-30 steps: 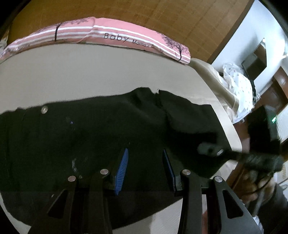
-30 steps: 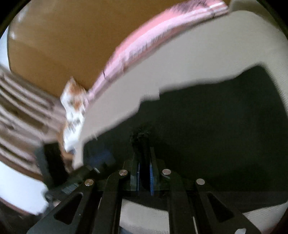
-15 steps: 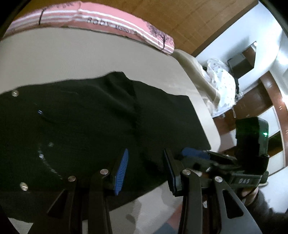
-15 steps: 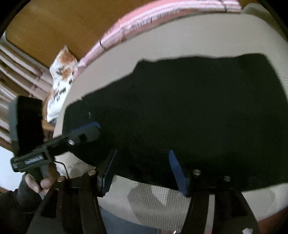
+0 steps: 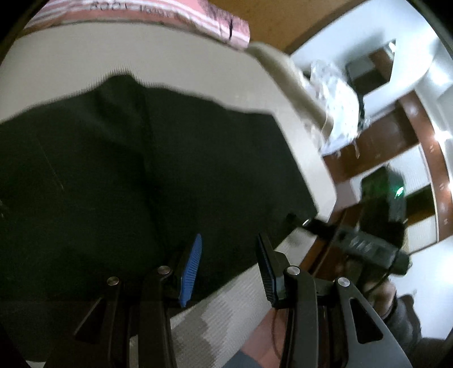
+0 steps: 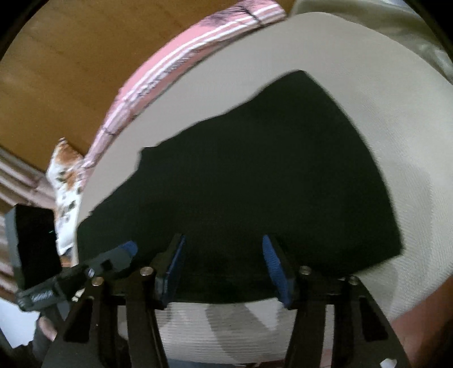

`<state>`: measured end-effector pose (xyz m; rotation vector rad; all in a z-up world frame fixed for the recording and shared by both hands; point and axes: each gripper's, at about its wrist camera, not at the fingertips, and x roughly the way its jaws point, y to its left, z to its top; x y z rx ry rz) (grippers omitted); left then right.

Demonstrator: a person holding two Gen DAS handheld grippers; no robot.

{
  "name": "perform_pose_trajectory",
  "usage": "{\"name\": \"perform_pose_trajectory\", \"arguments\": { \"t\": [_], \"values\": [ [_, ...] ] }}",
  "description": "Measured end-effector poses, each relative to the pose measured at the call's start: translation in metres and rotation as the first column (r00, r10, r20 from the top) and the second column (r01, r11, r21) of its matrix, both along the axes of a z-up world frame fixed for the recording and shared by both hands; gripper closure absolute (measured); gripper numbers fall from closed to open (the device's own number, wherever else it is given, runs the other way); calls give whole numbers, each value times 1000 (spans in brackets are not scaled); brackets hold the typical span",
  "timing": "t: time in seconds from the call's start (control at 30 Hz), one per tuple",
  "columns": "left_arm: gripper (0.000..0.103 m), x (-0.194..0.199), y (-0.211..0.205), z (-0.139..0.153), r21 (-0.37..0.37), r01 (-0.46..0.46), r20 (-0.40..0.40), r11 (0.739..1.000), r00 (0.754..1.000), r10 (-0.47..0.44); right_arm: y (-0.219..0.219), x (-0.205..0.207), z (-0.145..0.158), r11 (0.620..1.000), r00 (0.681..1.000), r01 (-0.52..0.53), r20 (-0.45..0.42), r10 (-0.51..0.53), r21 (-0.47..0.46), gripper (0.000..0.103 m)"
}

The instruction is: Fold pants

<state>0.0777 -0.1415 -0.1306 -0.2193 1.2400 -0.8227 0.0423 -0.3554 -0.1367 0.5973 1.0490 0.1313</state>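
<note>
Black pants [image 5: 141,169] lie flat on a beige mattress [image 5: 141,51], folded into a broad dark patch [image 6: 254,169]. My left gripper [image 5: 229,237] hovers open over the pants' near edge, with nothing between its blue pads. My right gripper [image 6: 223,237] also stands over the near edge; its jaws are closing but are still wide apart, and the pads pinch no cloth. Each gripper shows in the other's view: the right one [image 5: 297,220] at the pants' right corner, the left one [image 6: 127,250] at the left corner.
A pink striped blanket [image 5: 170,14] lies along the far side of the mattress, against a wooden headboard [image 6: 56,56]. A white dotted cloth [image 5: 334,99] is heaped off the right side. A floral cloth [image 6: 65,169] hangs at the left. The mattress's near edge [image 6: 226,325] is just below the grippers.
The right gripper, shut on a tuft of black cloth a second ago, has let go and opened. Both grippers have drawn back to the pants' near edge, and the cloth now lies flat.
</note>
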Motion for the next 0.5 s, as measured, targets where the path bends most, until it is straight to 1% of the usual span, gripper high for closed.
{"name": "perform_pose_trajectory", "arguments": {
  "t": [0.03,0.13,0.23,0.3,0.4,0.47,0.5],
  "values": [
    [62,-1,0,-6,13,0,-16,1000,1000,1,-3,-3,-1,1000,1000,0,9,0,12,61],
    [62,1,9,-10,-26,-37,-41,999,999,36,-10,-9,-2,999,1000,-2,19,1,38,61],
    [62,0,11,-8,-3,-38,-22,999,999,38,-10,-9,1,1000,1000,-7,16,7,29,61],
    [62,-4,10,-4,28,-36,6,999,999,36,-5,-4,6,1000,1000,-15,3,15,-2,59],
    [62,-5,16,3,54,-62,48,997,997,59,4,2,17,995,999,-37,20,39,-92,57],
    [62,-6,29,15,58,-111,111,992,988,104,12,9,24,983,997,-59,35,66,-173,57],
    [62,-6,39,23,59,-145,146,988,980,136,16,13,26,979,996,-69,38,78,-192,57]
  ]
}}
